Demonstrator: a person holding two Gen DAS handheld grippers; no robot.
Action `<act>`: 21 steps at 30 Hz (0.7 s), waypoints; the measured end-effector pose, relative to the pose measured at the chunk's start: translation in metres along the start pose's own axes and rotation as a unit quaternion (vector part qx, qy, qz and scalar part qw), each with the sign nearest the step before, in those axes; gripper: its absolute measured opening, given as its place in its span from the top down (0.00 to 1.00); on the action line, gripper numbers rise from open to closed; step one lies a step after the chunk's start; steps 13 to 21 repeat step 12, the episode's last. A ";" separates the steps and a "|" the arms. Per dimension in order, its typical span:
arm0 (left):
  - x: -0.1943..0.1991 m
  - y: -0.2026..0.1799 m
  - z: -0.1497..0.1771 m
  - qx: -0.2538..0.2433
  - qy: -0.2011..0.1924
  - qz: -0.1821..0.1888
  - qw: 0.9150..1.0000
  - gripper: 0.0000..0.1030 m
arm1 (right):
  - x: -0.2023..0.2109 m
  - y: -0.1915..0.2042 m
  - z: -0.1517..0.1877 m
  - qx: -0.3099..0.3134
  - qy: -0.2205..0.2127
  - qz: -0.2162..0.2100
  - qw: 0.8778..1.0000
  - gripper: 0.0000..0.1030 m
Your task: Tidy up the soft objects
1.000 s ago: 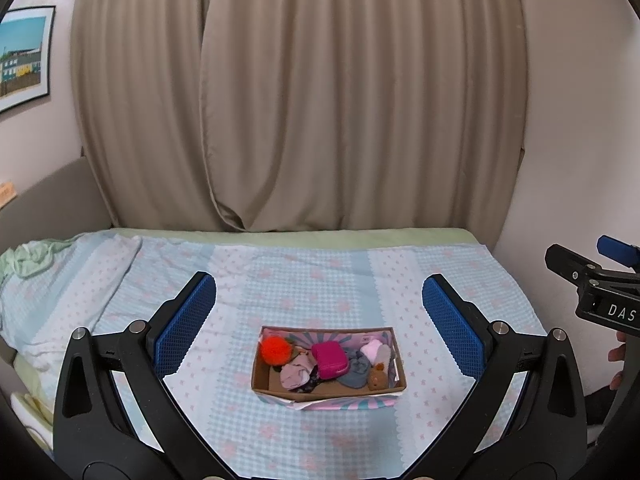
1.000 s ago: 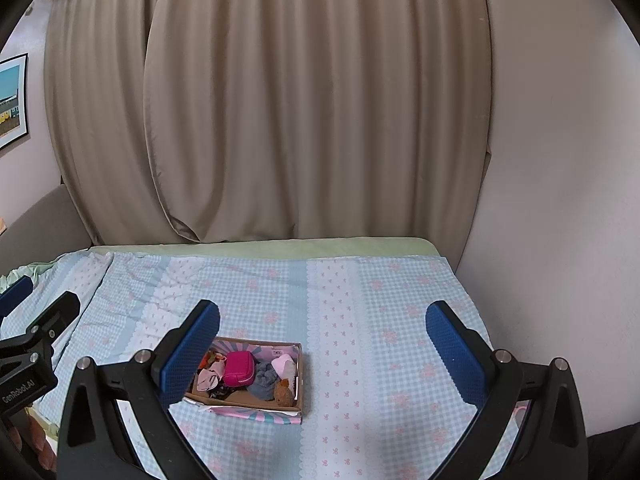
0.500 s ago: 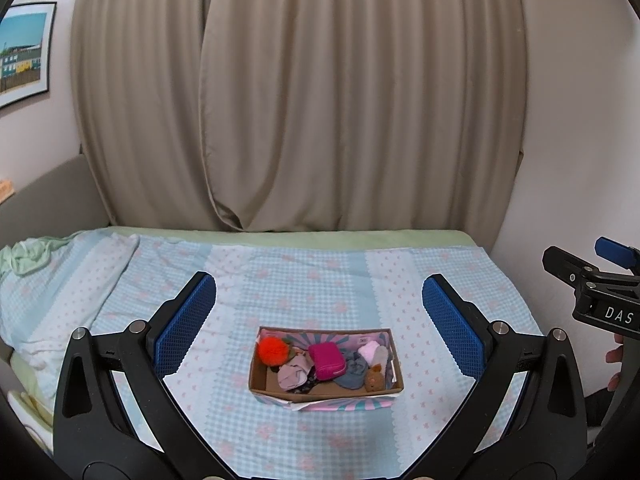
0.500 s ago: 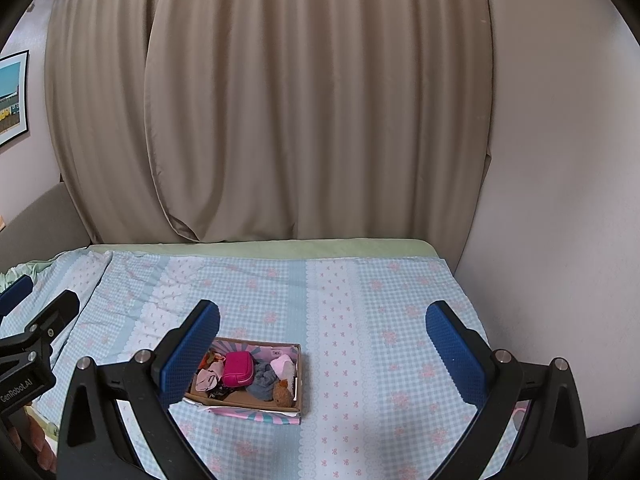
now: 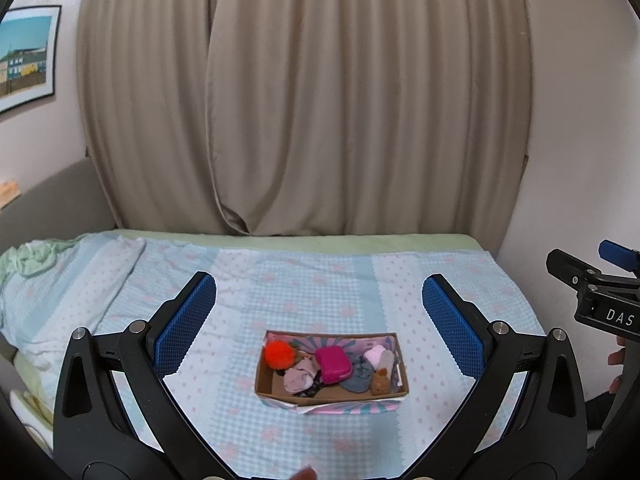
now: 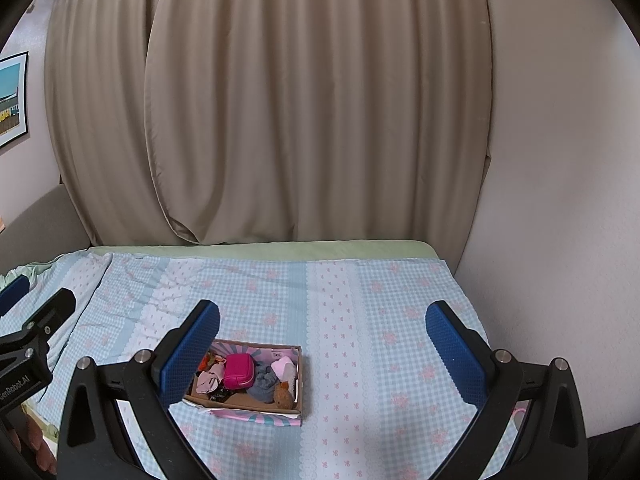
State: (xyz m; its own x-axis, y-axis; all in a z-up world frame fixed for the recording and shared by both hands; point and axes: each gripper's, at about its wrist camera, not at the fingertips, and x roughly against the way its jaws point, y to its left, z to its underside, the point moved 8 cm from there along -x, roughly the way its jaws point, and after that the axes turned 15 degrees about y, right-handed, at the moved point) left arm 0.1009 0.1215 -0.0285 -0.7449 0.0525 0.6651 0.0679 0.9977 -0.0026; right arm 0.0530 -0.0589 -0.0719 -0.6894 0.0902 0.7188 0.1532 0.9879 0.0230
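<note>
left gripper: jaws wide apart, empty, above cardboard box | right gripper: jaws apart, empty | box: near front edge of bed, crammed with pink pouch, orange pompom | advice: descend centred, pinch one item only, avoid box wall.

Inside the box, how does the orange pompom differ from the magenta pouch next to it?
The orange pompom is round and fluffy; the magenta pouch is a smooth rounded rectangle. The pompom sits at the left end of the cardboard box, while the pouch lies near its middle. The pouch looks somewhat larger than the pompom. Both rest among the other soft items in the box, untouched by either gripper.
</note>
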 end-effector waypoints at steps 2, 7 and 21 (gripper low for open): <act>0.003 0.000 -0.001 -0.002 -0.007 -0.006 1.000 0.00 | 0.000 0.000 0.000 -0.001 0.000 0.000 1.000 0.00; 0.005 -0.004 -0.003 -0.008 -0.012 -0.014 1.000 0.00 | -0.001 0.000 -0.003 -0.001 0.000 -0.002 1.000 0.00; 0.003 -0.007 -0.001 -0.005 -0.010 -0.001 1.000 0.00 | -0.001 0.001 -0.005 -0.002 0.000 -0.001 1.000 0.00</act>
